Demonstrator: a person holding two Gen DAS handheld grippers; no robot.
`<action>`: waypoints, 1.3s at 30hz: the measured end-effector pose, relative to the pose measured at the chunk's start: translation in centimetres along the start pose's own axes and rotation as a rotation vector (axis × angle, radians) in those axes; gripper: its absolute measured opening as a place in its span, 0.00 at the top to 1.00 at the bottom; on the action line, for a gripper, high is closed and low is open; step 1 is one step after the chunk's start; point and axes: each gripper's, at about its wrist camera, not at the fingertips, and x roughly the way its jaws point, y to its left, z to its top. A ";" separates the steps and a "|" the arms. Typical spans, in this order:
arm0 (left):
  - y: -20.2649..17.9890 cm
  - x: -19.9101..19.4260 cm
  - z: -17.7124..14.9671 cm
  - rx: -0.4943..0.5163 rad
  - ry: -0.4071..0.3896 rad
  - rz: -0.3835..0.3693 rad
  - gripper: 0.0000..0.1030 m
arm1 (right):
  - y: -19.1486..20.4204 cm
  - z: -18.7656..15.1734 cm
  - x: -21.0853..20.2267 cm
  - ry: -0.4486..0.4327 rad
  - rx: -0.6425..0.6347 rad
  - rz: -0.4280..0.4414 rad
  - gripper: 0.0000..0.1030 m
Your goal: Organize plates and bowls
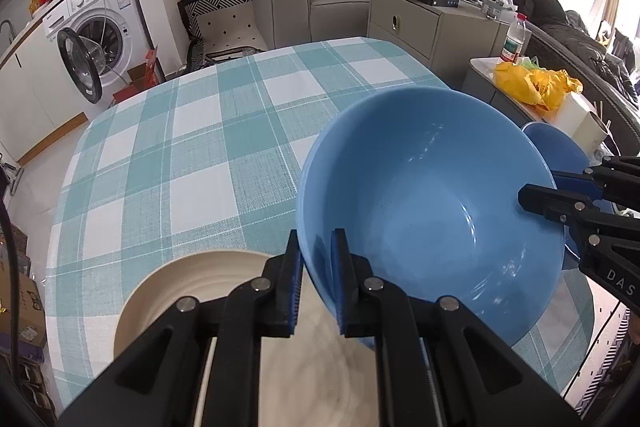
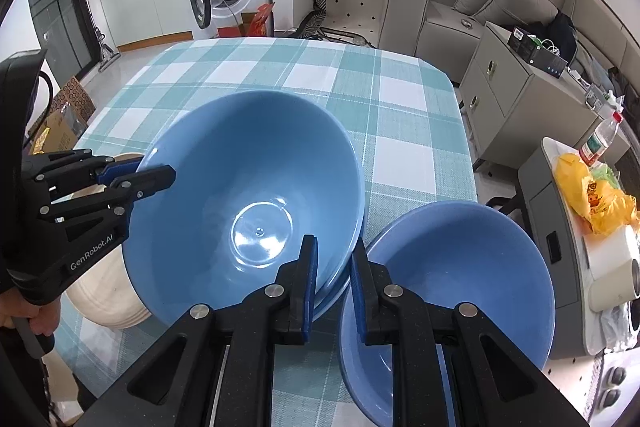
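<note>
Two tongs, left tongs and right tongs, clamp opposite rims of one large glossy blue bowl, tilted above the teal-checked tabletop (smaller blue bowl just beside, cream ridged plate underneath).

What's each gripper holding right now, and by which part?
The left gripper pinches the rim of the large blue bowl. The right gripper pinches the rim of the smaller blue bowl beside it. Both bowls hang tilted.

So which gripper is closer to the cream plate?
Left. The left gripper clamps the large blue bowl's rim over the cream plate; the right gripper holds the opposite rim.
</note>
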 end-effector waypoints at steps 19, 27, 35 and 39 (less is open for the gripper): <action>-0.4 0.0 0.1 0.039 -0.014 0.032 0.68 | 0.2 -0.3 0.1 0.001 -0.047 -0.019 0.84; 0.2 -0.8 -0.2 0.012 -0.026 0.017 0.54 | -0.4 -0.3 -1.0 -0.048 -0.040 -0.015 0.82; 1.0 -2.3 -0.5 -0.057 -0.048 -0.017 0.49 | -0.8 -0.8 -1.6 -0.055 -0.049 0.037 0.66; 0.5 -3.6 -0.8 -0.049 -0.077 -0.012 0.28 | -1.2 -1.1 -2.5 -0.090 -0.044 0.057 0.40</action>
